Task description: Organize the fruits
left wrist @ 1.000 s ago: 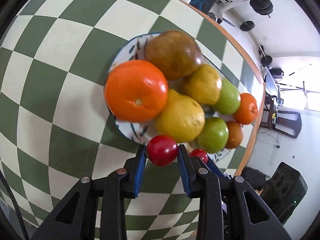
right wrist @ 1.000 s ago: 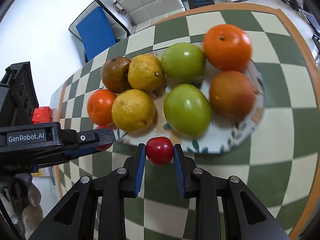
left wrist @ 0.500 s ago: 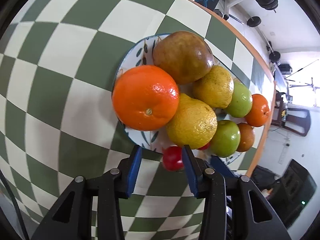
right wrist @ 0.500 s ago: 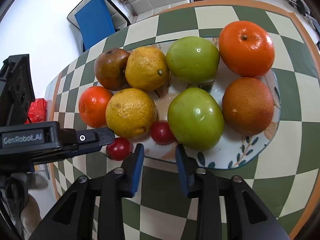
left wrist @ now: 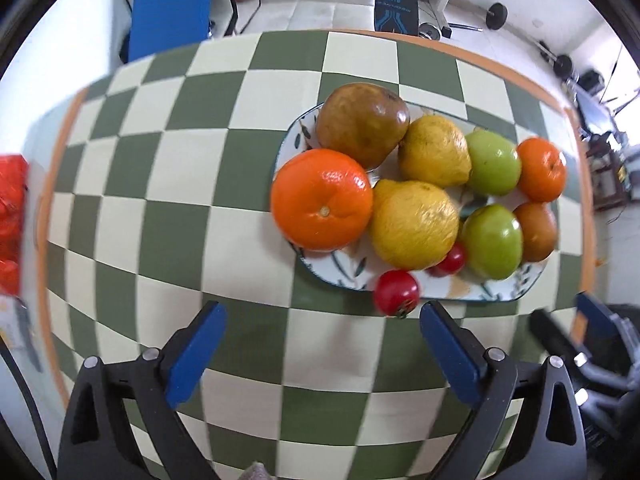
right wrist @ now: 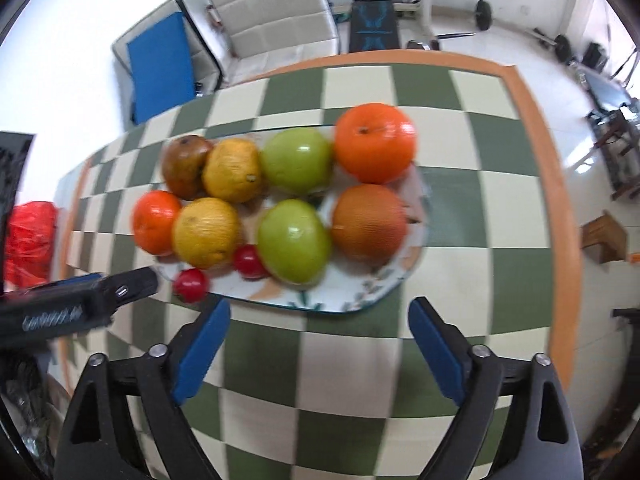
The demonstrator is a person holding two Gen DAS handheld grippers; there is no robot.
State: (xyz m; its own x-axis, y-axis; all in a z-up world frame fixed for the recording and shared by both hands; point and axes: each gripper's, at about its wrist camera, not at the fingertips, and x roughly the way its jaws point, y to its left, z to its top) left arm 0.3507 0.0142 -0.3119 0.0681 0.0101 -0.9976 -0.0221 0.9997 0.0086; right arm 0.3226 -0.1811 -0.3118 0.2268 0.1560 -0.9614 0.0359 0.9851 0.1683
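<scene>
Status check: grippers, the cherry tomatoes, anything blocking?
Left gripper open, empty. Right gripper open, empty. One tomato on plate; other tomato at rim. Nothing blocking.

right gripper (right wrist: 320, 344) jaws wide apart, empty | plate (right wrist: 360, 292) full of fruit | two cherry tomatoes (right wrist: 249, 262) at near rim

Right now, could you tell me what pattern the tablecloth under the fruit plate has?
The tablecloth is a green-and-cream checkerboard with an orange border, clearest in the left wrist view.
</scene>
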